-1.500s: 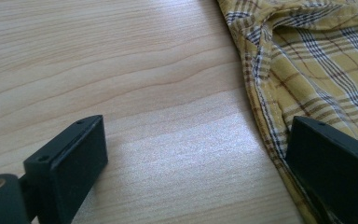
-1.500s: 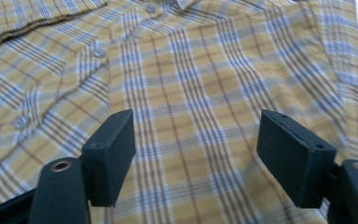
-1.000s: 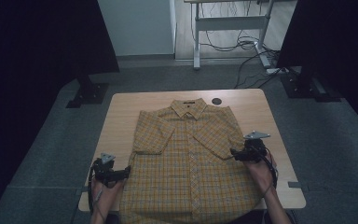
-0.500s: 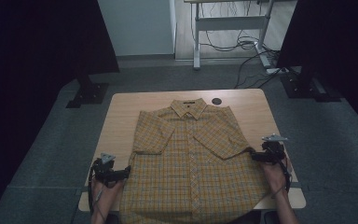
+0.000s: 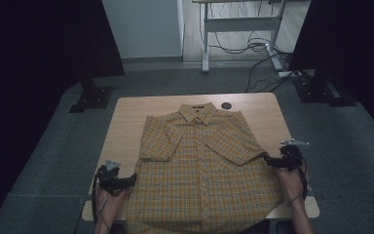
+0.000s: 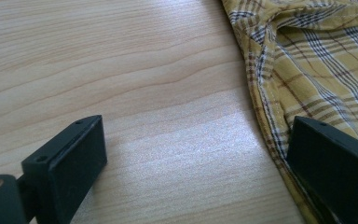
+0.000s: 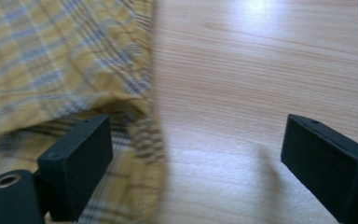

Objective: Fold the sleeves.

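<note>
Lying flat on the wooden table [image 5: 126,126], plaid shirt [image 5: 199,165], both hand-held grippers gaping at its side edges, left [image 5: 132,179], right [image 5: 268,159].

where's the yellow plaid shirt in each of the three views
High view: shirt lies flat mid-table, collar at the far end.
Left gripper view: its edge fills the right side.
Right gripper view: it covers the left side.
Shared landmark: the wooden table, bare beside the shirt's edge.
</note>
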Motion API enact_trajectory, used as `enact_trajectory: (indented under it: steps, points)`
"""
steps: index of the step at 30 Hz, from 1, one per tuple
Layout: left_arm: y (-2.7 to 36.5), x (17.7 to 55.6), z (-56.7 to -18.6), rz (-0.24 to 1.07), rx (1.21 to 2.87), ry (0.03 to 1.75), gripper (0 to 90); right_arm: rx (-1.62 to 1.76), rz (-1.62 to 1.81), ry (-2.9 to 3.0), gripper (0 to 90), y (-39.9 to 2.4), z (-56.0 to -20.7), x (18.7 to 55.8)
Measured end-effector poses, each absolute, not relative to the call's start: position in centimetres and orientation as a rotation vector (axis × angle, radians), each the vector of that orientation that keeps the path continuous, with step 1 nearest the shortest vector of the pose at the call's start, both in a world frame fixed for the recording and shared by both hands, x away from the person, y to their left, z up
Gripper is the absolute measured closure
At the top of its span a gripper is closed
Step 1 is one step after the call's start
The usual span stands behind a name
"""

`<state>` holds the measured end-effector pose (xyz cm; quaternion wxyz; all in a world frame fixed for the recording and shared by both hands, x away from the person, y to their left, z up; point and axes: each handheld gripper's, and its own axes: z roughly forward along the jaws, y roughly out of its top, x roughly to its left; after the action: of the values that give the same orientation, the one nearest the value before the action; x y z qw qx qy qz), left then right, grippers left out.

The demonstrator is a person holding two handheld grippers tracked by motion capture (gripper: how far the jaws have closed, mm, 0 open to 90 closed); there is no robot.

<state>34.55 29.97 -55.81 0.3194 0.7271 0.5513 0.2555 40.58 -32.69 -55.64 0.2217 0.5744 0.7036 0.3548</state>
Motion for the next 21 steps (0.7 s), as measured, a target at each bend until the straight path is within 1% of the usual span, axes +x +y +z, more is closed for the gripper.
enact_trajectory:
  steps: [4,8,15,21]
  points:
    - [30.0,34.6,-55.8,0.671,1.912,1.449,4.7,1.577,1.009,1.962,2.8,-32.4,-54.5,40.0]
    - [30.0,34.6,-55.8,0.668,1.914,1.445,4.6,1.541,1.014,1.990,0.0,-32.1,-53.5,39.1]
    - [30.1,34.5,-55.8,0.663,1.919,1.435,4.5,1.479,1.005,2.018,1.2,-31.9,-52.5,37.0]
    - [30.3,34.3,-55.8,0.662,1.917,1.434,4.7,1.456,0.998,2.021,4.4,-32.2,-53.0,35.1]
